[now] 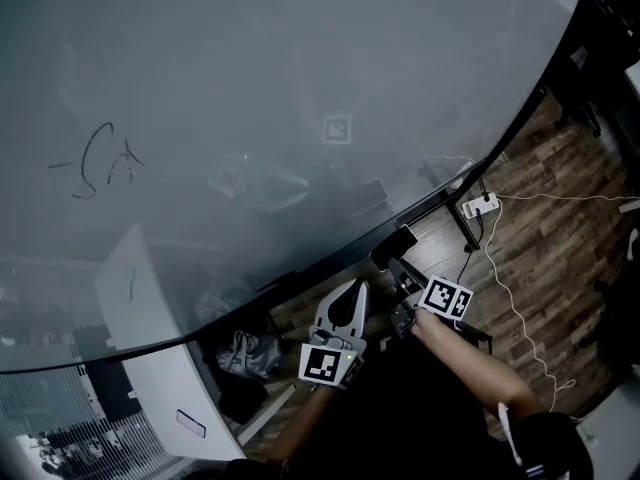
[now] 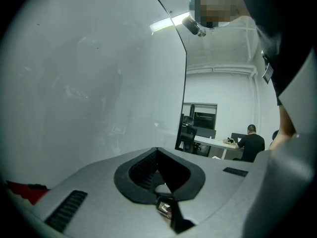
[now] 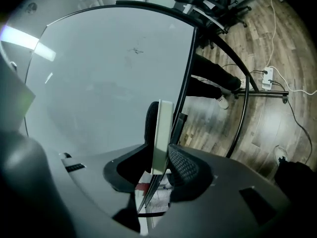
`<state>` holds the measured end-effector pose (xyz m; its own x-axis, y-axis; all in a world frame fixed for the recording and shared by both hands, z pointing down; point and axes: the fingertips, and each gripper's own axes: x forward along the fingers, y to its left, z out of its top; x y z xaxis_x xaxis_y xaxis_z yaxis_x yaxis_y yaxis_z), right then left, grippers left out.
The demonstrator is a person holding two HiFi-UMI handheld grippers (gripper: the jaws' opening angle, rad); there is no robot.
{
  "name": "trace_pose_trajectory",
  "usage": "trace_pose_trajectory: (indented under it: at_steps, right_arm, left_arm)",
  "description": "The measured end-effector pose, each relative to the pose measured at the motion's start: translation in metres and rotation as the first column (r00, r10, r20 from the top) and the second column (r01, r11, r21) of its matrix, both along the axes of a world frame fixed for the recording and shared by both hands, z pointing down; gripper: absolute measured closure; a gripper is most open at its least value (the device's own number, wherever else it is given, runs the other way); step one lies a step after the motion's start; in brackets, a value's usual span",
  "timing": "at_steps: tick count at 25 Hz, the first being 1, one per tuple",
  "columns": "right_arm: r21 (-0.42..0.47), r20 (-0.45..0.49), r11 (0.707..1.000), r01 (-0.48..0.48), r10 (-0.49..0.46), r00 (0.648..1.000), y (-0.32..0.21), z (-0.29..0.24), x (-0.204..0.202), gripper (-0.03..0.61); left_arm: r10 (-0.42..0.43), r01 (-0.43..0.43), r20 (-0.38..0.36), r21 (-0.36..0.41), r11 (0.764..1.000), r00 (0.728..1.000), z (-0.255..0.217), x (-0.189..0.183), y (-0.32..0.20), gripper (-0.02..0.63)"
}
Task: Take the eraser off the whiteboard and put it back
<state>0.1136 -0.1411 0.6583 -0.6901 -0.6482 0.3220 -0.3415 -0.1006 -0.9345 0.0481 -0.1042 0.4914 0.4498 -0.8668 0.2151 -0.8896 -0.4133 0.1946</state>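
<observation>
Holds left gripper (image 1: 352, 288) (image 2: 157, 151) pressed together on nothing, low in front of the whiteboard (image 1: 300, 78), with a dark scribble (image 1: 100, 163) on the board's left part. Pinches the eraser (image 1: 396, 246) (image 3: 161, 123) edge-on in the right gripper (image 1: 395, 261) (image 3: 164, 138), white side showing between the jaws, close to the board's lower edge; cannot tell whether touching it. Farther right, on the wooden floor (image 1: 560, 168), a white power strip (image 1: 481, 205) with its cable.
</observation>
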Motion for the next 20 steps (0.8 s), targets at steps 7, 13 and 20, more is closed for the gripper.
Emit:
trace_pose_trajectory:
  at_steps: [7, 13, 20]
  right_arm:
    - [-0.059, 0.023, 0.998, 0.013, -0.011, 1.0, -0.002, 0.016, -0.005, 0.443]
    - [-0.103, 0.034, 0.995, 0.011, -0.008, 0.999, -0.008, 0.027, -0.007, 0.442]
    - [-0.118, 0.057, 0.993, 0.016, -0.009, 0.998, -0.014, 0.03, -0.012, 0.442]
  left_arm:
    - [-0.011, 0.011, 0.005, -0.008, 1.0, 1.0, 0.007, -0.001, -0.002, 0.606]
    - [-0.019, 0.019, -0.003, -0.005, 1.0, 1.0, 0.003, -0.003, -0.009, 0.606]
    - [-0.031, 0.031, -0.003, -0.018, 0.999, 1.0, 0.004, -0.006, -0.015, 0.606]
